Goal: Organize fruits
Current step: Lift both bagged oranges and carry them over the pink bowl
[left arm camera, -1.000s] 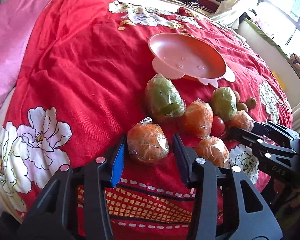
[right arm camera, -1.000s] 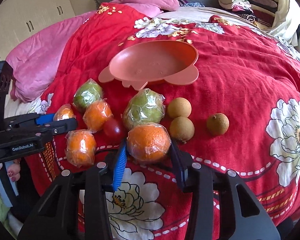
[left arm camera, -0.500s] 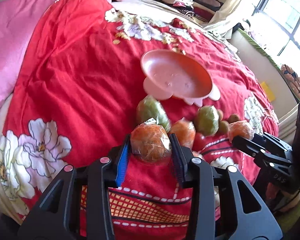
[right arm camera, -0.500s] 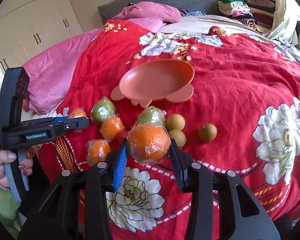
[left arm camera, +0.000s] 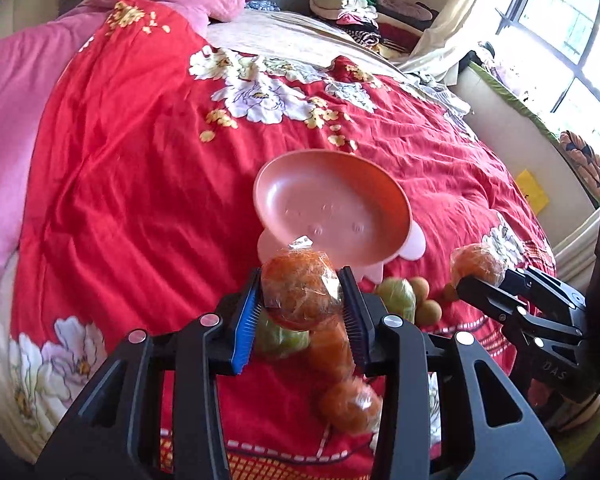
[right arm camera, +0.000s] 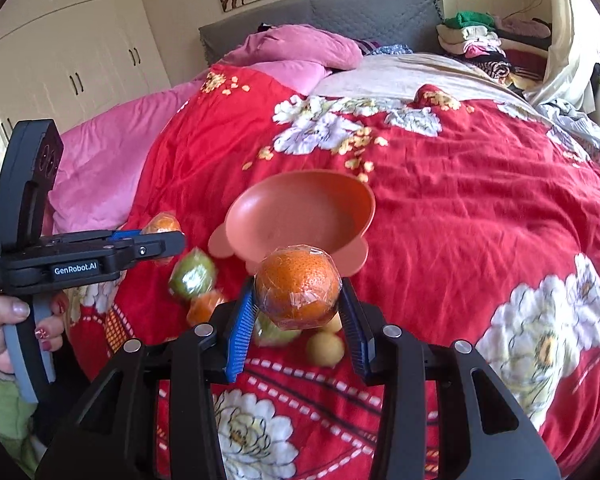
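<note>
- In the left wrist view, a wrapped orange point(left arm camera: 300, 290) is clamped between the pads of the left gripper point(left arm camera: 302, 300), whose jaws have just been closing onto it; the fruit is held clear of the red quilt point(left arm camera: 140, 200).
- In the right wrist view, a second wrapped orange point(right arm camera: 298, 290) is pinched firmly by the right gripper point(right arm camera: 298, 312), likewise raised off the bedding.
- Below and just beyond the grippers, blurred fruit is seen on the quilt: more wrapped oranges point(left arm camera: 350, 404), green wrapped fruit point(right arm camera: 192, 276) and small brown round fruits point(left arm camera: 428, 310).
- A little further on, the pink dish point(left arm camera: 340, 184) is seen resting on the quilt, with nothing in it.
- At the far end, a pink pillow point(right arm camera: 300, 50) and a grey headboard point(right arm camera: 340, 14) are visible.
</note>
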Tool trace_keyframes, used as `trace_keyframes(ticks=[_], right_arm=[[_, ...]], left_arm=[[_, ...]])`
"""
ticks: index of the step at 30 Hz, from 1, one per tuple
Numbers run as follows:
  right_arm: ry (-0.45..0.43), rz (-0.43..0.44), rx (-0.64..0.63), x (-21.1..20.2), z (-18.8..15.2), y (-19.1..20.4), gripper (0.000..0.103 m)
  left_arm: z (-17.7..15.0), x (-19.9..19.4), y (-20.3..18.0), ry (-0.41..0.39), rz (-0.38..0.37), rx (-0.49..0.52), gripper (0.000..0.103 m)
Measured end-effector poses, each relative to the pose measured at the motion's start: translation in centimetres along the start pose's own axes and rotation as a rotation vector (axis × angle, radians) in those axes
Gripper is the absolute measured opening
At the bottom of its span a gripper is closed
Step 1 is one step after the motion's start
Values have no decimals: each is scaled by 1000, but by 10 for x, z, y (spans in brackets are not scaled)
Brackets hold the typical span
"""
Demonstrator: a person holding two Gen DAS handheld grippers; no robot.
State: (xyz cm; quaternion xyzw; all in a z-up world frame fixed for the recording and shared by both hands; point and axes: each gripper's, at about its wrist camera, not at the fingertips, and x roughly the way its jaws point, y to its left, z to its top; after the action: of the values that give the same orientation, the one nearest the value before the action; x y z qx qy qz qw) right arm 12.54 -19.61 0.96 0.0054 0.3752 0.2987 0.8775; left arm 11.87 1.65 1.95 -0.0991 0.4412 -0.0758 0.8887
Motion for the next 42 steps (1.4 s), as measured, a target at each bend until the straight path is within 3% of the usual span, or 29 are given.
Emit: trace_keyframes(ticks=[18, 42], right_arm=[[-8, -24, -23, 28, 37, -11, 39], [103, -33, -121, 85, 42, -4, 39]], left_arm=[[44, 59, -10, 55, -2, 44, 30], [51, 98, 1, 110, -3, 91, 30]])
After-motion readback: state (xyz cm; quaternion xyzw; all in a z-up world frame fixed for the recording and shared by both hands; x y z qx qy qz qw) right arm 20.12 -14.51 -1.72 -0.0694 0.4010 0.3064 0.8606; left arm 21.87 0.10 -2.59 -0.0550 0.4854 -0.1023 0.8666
